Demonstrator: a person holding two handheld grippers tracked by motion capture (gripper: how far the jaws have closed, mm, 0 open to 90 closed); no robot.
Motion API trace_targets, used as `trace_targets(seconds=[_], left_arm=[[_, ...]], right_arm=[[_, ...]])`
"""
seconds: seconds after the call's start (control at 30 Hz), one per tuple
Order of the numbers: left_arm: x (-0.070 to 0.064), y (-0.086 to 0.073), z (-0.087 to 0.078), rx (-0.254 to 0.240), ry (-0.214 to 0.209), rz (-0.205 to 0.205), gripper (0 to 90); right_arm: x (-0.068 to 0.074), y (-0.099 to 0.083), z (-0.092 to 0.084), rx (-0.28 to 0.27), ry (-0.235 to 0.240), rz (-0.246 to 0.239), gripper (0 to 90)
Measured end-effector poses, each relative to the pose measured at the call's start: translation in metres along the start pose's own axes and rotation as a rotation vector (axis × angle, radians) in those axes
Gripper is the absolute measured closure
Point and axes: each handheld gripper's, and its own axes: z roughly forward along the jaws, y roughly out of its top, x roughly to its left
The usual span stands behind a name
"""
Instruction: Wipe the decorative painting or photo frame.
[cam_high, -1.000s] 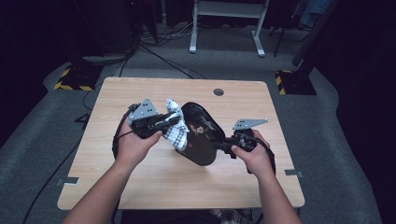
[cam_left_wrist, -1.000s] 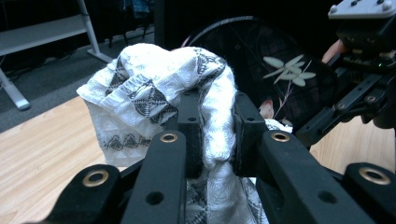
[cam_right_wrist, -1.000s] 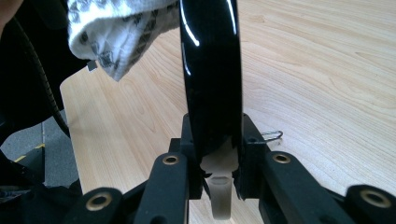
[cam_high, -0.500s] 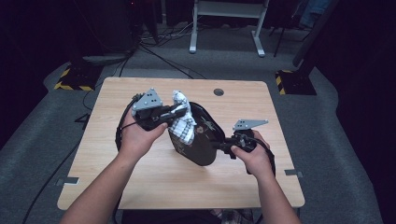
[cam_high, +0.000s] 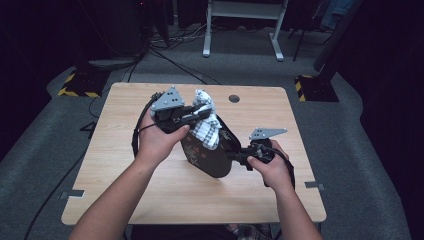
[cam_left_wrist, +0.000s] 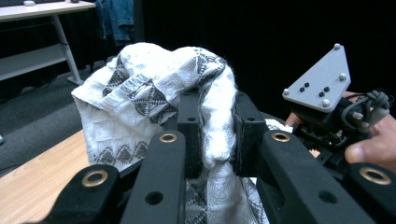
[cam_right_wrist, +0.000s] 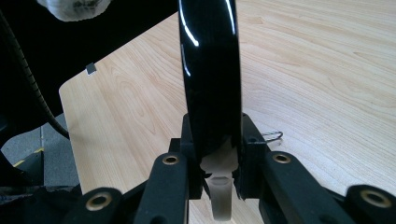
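Right tool (cam_high: 239, 156) pinching rim of black pan (cam_high: 207, 150), tilting it off desk (cam_high: 125, 170) for wiping. Left tool (cam_high: 200, 114) pinching patterned cloth (cam_high: 207, 127) at pan's 12 o'clock edge, desk centre.

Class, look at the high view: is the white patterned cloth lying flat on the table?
No, the cloth hangs bunched from the left tool, raised above the wooden table beside the black pan.
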Motion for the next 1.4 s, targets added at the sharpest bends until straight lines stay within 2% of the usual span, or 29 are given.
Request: trace_targets(seconds=[0.33, 0.63, 0.73, 0.83, 1.1, 1.4], left_arm=[[-0.003, 0.002, 0.022, 0.016, -0.010, -0.002, 76.9], [-0.007, 0.002, 0.032, 0.019, -0.020, 0.007, 76.6], [-0.009, 0.001, 0.035, 0.029, -0.004, 0.031, 76.9], [-0.008, 0.001, 0.038, 0.033, 0.005, 0.038, 77.6], [-0.007, 0.001, 0.038, 0.037, 0.039, 0.081, 78.2], [0.001, 0.000, 0.033, 0.027, 0.073, 0.075, 78.2]], right_arm=[[0.001, 0.000, 0.000, 0.004, -0.004, -0.002, 77.6], [0.002, 0.000, 0.000, 0.006, -0.008, -0.008, 77.5], [0.003, 0.000, 0.001, 0.011, -0.011, -0.015, 77.5], [0.004, 0.000, 0.001, 0.014, -0.017, -0.025, 77.7], [0.005, 0.000, 0.000, 0.015, -0.022, -0.036, 78.1], [0.006, 0.000, 0.000, 0.018, -0.027, -0.041, 78.2]])
